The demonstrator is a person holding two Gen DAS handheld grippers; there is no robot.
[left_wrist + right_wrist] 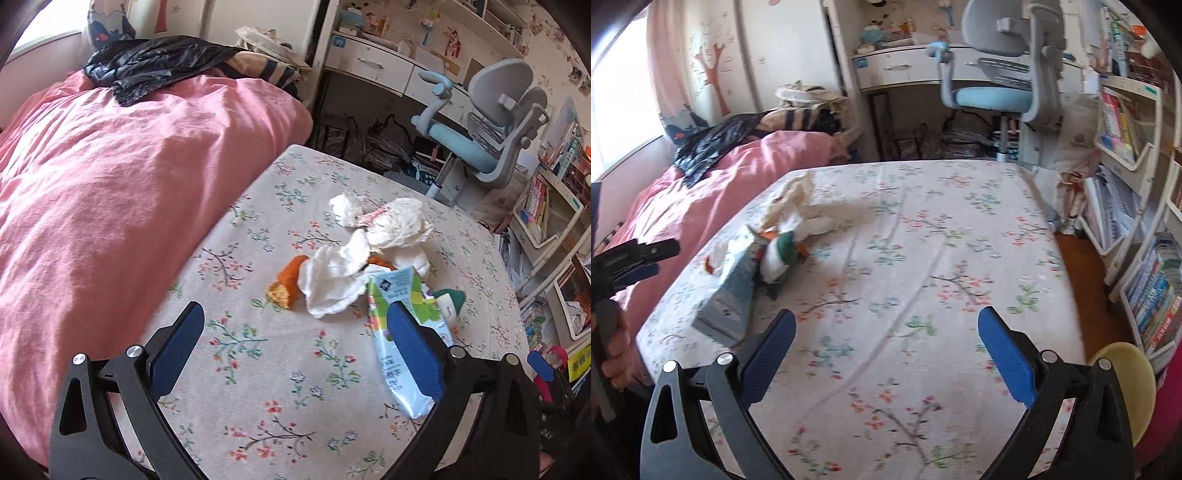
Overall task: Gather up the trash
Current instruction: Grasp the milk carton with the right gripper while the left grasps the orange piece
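A pile of trash lies on the floral bedsheet point(258, 350): crumpled white tissues point(391, 221), an orange peel point(286, 280), a flattened drink carton point(399, 343) and a small green and white wrapper point(452, 299). My left gripper point(295, 321) is open and empty above the sheet, its right finger over the carton. The same pile shows at the left of the right wrist view, with the carton point(733, 295) and tissues point(798, 206). My right gripper point(886, 325) is open and empty over bare sheet point(923, 258), to the right of the pile. The left gripper point(631, 262) shows at its far left.
A pink duvet point(110, 184) with a black jacket point(147, 62) covers the left of the bed. A blue and grey desk chair point(491, 122) and desk point(901, 66) stand beyond the bed's foot. Bookshelves point(1126, 147) line the right. A yellow round object point(1130, 384) sits near my right gripper.
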